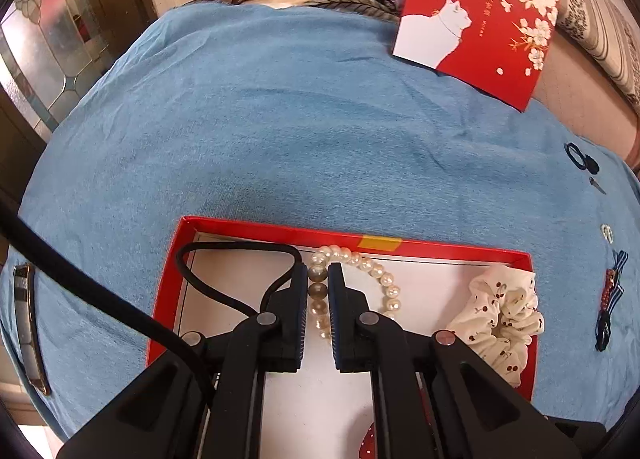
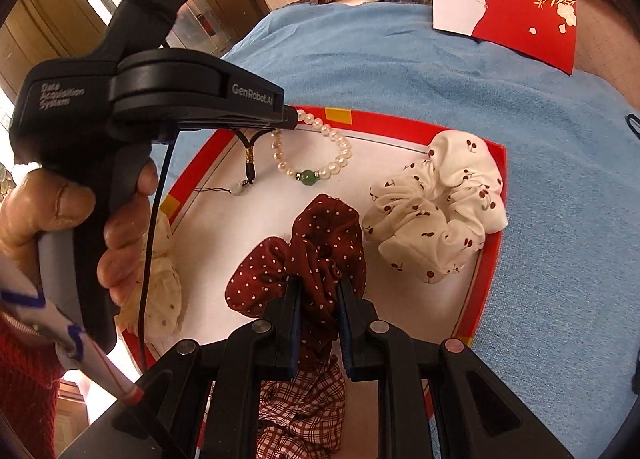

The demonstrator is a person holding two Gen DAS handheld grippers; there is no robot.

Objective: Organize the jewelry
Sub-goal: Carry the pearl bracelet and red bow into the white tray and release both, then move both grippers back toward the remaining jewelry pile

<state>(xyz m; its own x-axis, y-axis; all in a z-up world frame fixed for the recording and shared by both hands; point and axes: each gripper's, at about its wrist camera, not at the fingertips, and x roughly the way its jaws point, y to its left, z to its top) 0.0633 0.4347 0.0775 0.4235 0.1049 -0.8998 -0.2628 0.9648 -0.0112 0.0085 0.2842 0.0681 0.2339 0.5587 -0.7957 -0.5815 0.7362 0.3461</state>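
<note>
Left wrist view puts the pearl bracelet (image 1: 352, 279) between your left gripper (image 1: 318, 279) jaws, which are clenched on a grey bead of the strand, inside the red box (image 1: 168, 271) on the blue cloth (image 1: 280, 119). A black cord necklace (image 1: 224, 259) also lies in the box beside the left jaw; whether the jaws pinch it too, you cannot tell. In the right wrist view your right gripper (image 2: 320, 291) jaws grasp the dark red dotted scrunchie (image 2: 296, 255), which rests on the box floor, with a plaid scrunchie (image 2: 304, 411) beneath the gripper, a cherry-print scrunchie (image 2: 436, 203) at the box's right edge, and a cream one (image 2: 160, 291) at the left edge, behind your hand (image 2: 60, 219). Most pieces seem gathered already. Outside the box you have a few small items left on the cloth at the right: a dark hair tie (image 1: 580, 157), a small clip (image 1: 598, 185), a striped bow (image 1: 612, 295). A barrette (image 1: 28, 327) lies at the left. The lid (image 1: 476, 19) with the white cat sits apart at the back.
</note>
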